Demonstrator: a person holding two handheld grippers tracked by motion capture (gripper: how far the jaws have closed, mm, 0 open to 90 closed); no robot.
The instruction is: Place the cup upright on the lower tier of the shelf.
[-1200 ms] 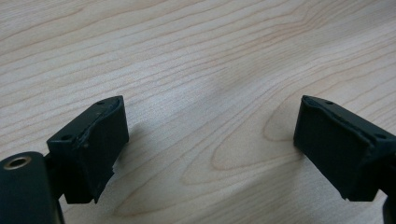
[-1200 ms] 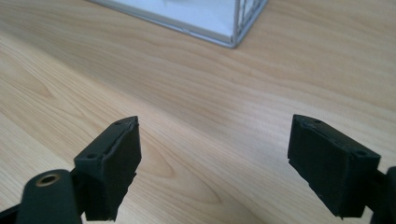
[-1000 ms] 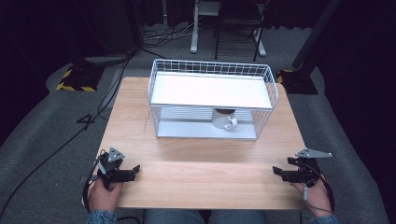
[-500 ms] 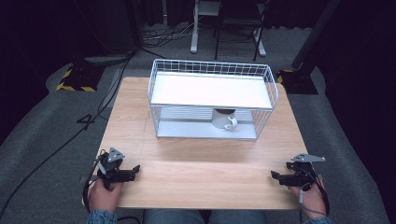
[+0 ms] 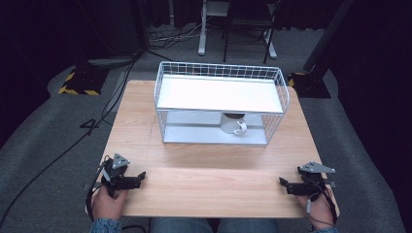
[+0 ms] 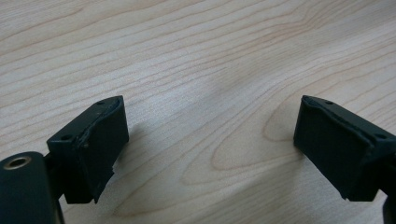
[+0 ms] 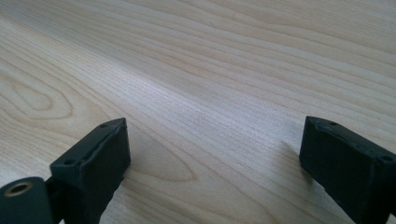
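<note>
A white wire rack [image 5: 159,99] stands at the back middle of the wooden table [image 5: 209,165]. A white mug [image 5: 233,124] sits on the rack's lower level, under its white shelf [image 5: 218,94]. My left gripper [image 5: 140,178] rests at the front left corner, pointing right. Its jaws are wide open over bare wood in the left gripper view [image 6: 210,149]. My right gripper [image 5: 283,184] lies low at the front right corner, pointing left. Its jaws have just been opening and stand wide apart, with nothing but wood between them [image 7: 215,168].
Bare tabletop lies between the two grippers and the rack. Off the table, cables run across the grey floor at the left. A yellow-and-black striped base [image 5: 77,83] sits at the back left and a black stand foot [image 5: 311,83] at the back right.
The right gripper has sunk a little toward the table at the front right corner. The left gripper, the rack and the mug have not moved.
</note>
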